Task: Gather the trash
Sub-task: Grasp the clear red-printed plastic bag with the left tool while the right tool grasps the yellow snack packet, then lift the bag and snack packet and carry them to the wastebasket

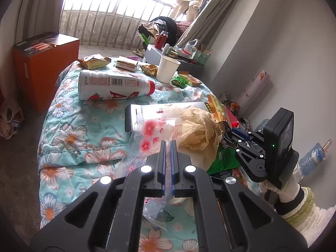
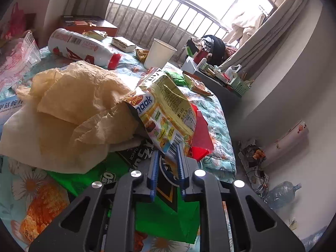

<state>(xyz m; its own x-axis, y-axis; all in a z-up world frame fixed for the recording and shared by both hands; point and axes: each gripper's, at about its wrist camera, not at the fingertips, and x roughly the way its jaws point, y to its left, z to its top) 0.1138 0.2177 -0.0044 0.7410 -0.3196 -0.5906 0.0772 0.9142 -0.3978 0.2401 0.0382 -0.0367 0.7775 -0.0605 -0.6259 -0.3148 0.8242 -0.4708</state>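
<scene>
My left gripper (image 1: 168,147) is shut on a clear plastic bag printed with pink flowers (image 1: 153,132), which runs down between its blue pads onto the floral quilt (image 1: 79,130). To the right, my right gripper (image 1: 237,135) reaches into a heap of litter. In the right wrist view the right gripper (image 2: 167,159) is shut on the barcode corner of a yellow snack wrapper (image 2: 166,107), which stands tilted upward. A crumpled tan paper bag (image 2: 79,107) lies against the wrapper on its left. Under both lies a green and black packet (image 2: 161,212).
A strawberry milk bottle (image 1: 111,86) lies on its side further up the quilt, with a white paper cup (image 1: 168,68) and several snack wrappers (image 1: 92,62) beyond. A white box (image 1: 145,113) sits under the bag. An orange box (image 1: 46,67) stands left; a cluttered side table (image 1: 189,54) right.
</scene>
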